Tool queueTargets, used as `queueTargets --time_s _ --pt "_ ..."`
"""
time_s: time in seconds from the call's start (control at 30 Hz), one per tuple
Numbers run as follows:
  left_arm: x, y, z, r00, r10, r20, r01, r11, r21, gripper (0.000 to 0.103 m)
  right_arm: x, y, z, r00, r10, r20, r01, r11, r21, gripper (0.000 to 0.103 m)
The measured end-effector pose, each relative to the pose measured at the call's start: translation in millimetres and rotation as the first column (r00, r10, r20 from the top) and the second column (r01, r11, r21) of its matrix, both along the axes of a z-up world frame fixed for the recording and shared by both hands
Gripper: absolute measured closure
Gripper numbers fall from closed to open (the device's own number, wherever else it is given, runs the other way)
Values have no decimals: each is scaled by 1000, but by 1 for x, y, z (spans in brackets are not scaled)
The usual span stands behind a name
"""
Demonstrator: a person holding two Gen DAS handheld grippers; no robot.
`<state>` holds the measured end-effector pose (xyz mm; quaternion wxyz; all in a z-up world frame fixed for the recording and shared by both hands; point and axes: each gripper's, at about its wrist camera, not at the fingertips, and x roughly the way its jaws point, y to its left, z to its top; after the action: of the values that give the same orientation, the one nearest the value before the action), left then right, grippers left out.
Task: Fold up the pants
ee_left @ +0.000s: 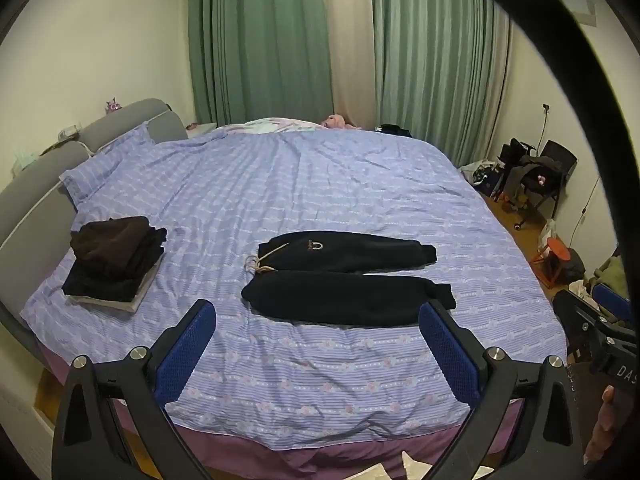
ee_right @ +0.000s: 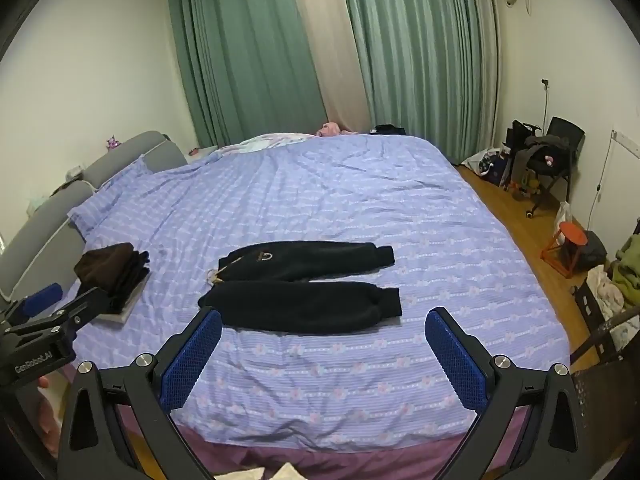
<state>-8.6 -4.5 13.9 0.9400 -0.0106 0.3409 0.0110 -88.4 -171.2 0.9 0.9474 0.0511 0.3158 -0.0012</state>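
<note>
Black pants (ee_left: 344, 280) lie flat on a wide bed (ee_left: 320, 364) covered in a lilac striped sheet with small pink flowers, waistband and a pale drawstring (ee_left: 260, 266) toward the left, cuffs toward the right. Both legs run side by side across the bed, slightly apart, with the nearer leg just beyond the gripper tips in both views. Left gripper (ee_left: 316, 312) hangs over the near edge of the bed, angled downward, its two blue-padded fingers (ee_left: 186, 344) spread wide with nothing between them but bedsheet. Right gripper (ee_right: 322, 320) sits beside it, also over the near edge, its blue pads (ee_right: 454, 356) equally wide apart and holding nothing. Neither gripper touches the pants. To the far left of the pants, well apart from them, a stack of folded clothes (ee_left: 116, 264) in dark brown and black rests on the sheet near a grey padded headboard (ee_left: 36, 188). Green curtains (ee_left: 260, 40) hang behind the far side of the bed. On the right, a wooden floor holds a black chair (ee_right: 552, 160) piled with dark items and an orange stool (ee_right: 570, 240).
</note>
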Motion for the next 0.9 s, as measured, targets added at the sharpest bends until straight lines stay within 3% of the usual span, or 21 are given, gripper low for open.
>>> queueTargets --time_s 0.9 --pt "-3 14 5 999 -14 49 15 1000 -17 0 4 3 7 1000 -5 17 5 1000 -11 0"
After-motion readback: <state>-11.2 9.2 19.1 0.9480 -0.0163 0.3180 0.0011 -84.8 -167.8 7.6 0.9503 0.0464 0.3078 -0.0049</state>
